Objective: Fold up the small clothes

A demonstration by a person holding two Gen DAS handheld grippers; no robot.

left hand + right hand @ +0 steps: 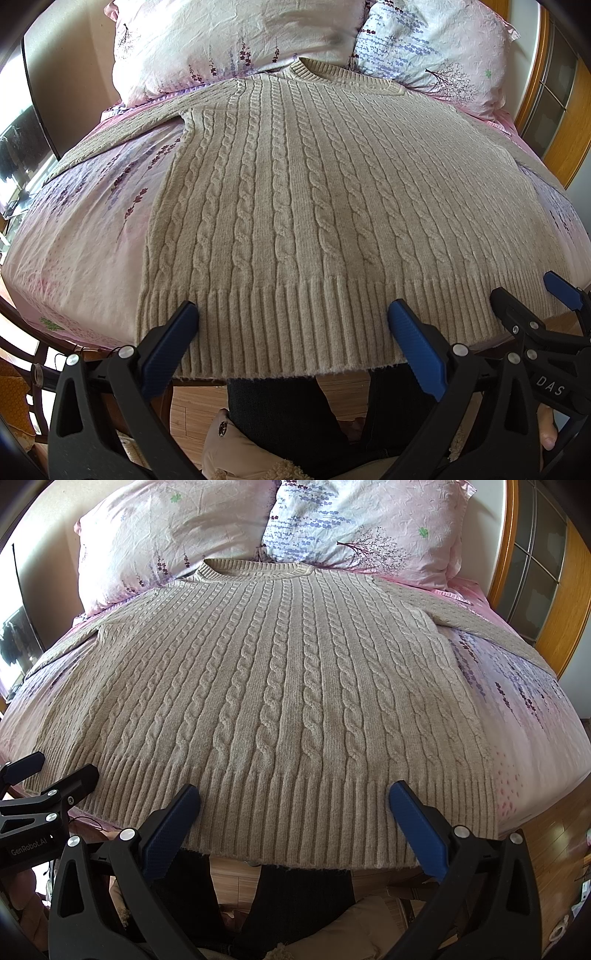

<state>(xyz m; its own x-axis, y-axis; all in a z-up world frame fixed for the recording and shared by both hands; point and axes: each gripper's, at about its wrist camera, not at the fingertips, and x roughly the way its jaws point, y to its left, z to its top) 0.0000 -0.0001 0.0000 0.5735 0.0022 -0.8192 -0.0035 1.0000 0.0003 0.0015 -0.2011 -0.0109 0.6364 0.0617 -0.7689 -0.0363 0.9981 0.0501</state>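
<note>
A beige cable-knit sweater (pixel 295 192) (pixel 273 686) lies flat and face up on the bed, collar toward the pillows, both sleeves spread out to the sides, ribbed hem hanging slightly over the near edge. My left gripper (pixel 293 314) hovers open above the left half of the hem, nothing between its blue pads. My right gripper (pixel 295 794) hovers open above the right half of the hem, also holding nothing. In the left wrist view the right gripper (pixel 524 295) shows at the lower right; in the right wrist view the left gripper (pixel 55 771) shows at the lower left.
The bed sheet (pixel 85 236) (pixel 535 716) is pink with a lavender print. Two matching pillows (pixel 229 40) (pixel 362 520) lean at the head. A wooden-framed glass door (pixel 535 576) stands at the right. A person's dark trouser legs (pixel 291 417) and wooden floor show below the bed edge.
</note>
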